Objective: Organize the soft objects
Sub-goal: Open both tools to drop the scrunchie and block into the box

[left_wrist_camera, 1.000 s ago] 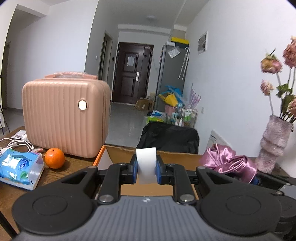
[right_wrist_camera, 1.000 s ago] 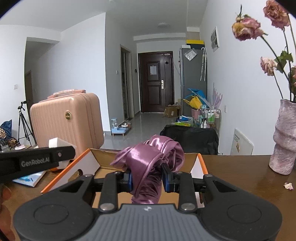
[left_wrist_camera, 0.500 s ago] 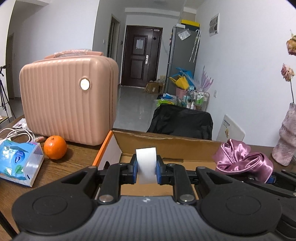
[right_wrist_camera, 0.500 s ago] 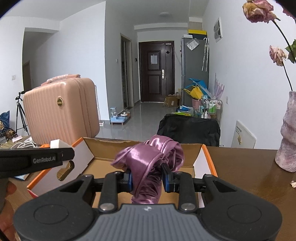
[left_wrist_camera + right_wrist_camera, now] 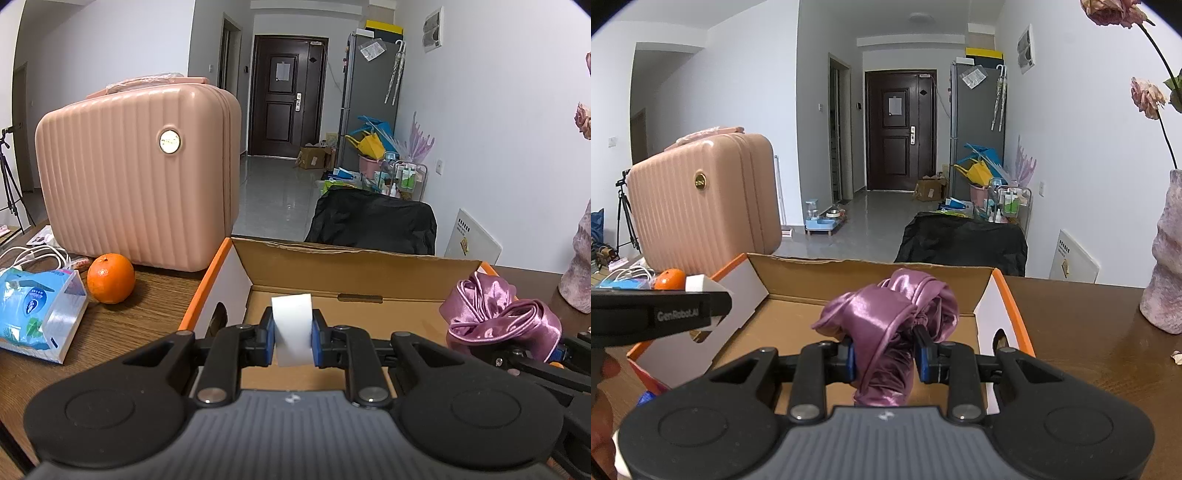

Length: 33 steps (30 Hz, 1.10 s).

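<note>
My left gripper (image 5: 292, 341) is shut on a white sponge block (image 5: 291, 328) and holds it over the near left part of an open cardboard box (image 5: 354, 273) with orange-edged flaps. My right gripper (image 5: 884, 356) is shut on a bunched purple satin cloth (image 5: 886, 328) and holds it above the same box (image 5: 871, 284). The cloth also shows at the right of the left wrist view (image 5: 495, 317). The left gripper's side and the sponge (image 5: 698, 284) show at the left of the right wrist view. The inside of the box looks bare where it is visible.
A pink ribbed case (image 5: 136, 177) stands on the wooden table (image 5: 140, 306) left of the box, with an orange (image 5: 110, 273), a blue tissue pack (image 5: 33, 310) and white cables (image 5: 33, 254). A purple vase (image 5: 1163, 266) stands to the right.
Both grippers have tilted or moved lower toward the box, so its inside shows more. Both still grip the same objects.
</note>
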{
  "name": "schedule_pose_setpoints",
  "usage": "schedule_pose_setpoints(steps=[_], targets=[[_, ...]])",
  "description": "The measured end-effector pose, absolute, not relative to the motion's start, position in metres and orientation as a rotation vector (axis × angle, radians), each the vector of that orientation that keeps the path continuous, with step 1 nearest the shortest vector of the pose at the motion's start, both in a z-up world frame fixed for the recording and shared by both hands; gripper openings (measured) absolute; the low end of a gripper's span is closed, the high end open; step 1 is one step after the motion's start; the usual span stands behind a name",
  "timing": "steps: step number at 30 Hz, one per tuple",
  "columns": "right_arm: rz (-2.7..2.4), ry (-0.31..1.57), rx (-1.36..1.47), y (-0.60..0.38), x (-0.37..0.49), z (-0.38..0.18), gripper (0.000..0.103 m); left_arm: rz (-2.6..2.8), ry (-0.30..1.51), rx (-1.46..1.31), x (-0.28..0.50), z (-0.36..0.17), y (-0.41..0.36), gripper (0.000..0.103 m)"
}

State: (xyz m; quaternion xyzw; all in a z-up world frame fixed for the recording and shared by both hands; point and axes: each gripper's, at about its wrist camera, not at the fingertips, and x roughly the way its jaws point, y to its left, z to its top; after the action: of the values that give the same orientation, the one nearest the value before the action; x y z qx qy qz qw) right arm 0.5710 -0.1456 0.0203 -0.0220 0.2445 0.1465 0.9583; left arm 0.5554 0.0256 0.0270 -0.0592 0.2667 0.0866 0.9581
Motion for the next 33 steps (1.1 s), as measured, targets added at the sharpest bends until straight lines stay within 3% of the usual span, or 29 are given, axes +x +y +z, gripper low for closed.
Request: schedule_pose_setpoints(steps=[6,8,9,11,14,17,33], targets=[[0.284,0.503,-0.044,-0.143,0.576,0.021,0.035,0.185,0.550,-0.125,0.555,0.027,0.027,0.024],[0.275,0.503,-0.045,-0.145,0.577,0.022,0.046,0.190,0.550,-0.127,0.555,0.028,0.027,0.049],[0.269,0.498,-0.044,-0.146,0.577,0.022,0.053,0.195,0.546,-0.129,0.554,0.028,0.027,0.054],[0.254,0.484,-0.045,-0.148,0.576,0.023,0.081,0.217,0.528,-0.117,0.552,0.030,0.026,0.073],[0.243,0.462,-0.045,-0.152,0.572,0.025,0.096,0.245,0.502,-0.114,0.547,0.035,0.028,0.090],[0.229,0.450,-0.043,-0.154,0.571,0.027,0.103,0.269,0.481,-0.104,0.544,0.038,0.027,0.103],[0.199,0.443,-0.037,-0.160,0.565,0.034,0.103,0.279,0.464,-0.070,0.535,0.049,0.025,0.103]])
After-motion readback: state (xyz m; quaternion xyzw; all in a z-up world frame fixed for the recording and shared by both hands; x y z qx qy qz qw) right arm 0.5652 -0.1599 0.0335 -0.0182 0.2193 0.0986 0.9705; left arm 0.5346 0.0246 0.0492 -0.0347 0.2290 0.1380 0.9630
